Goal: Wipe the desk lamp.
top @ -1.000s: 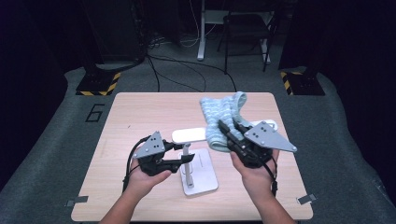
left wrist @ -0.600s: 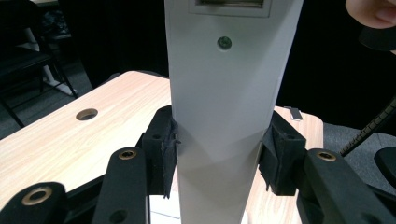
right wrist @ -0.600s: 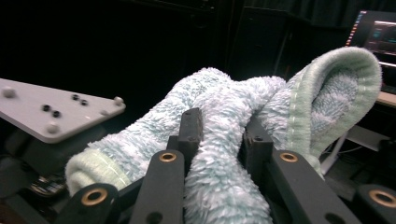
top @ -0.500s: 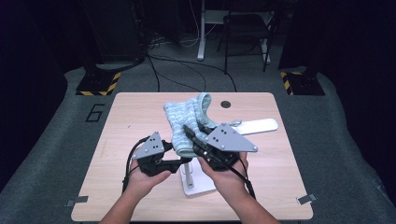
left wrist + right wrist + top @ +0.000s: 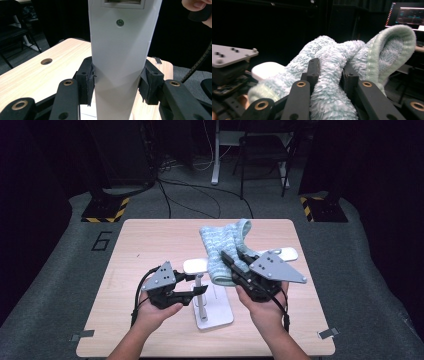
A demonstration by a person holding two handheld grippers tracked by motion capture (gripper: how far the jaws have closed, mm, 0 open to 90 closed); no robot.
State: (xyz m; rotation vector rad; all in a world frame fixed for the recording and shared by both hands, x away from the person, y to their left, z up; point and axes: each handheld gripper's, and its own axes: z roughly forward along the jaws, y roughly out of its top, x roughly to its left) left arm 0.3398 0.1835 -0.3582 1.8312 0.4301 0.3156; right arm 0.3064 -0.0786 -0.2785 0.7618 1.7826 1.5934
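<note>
left tool [image 5: 197,287]: clamps white stand post [image 5: 122,62] | right tool [image 5: 231,265]: grips fluffy towel [image 5: 225,245] above table [image 5: 150,245]

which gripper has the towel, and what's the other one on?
The right gripper: its jaws pinch the light-blue fluffy towel. The left gripper clamps the white stand's upright post instead.

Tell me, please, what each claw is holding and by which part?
The left claw clamps the white stand's upright post; the right claw pinches the fluffy light-blue towel at a bunched fold.
</note>
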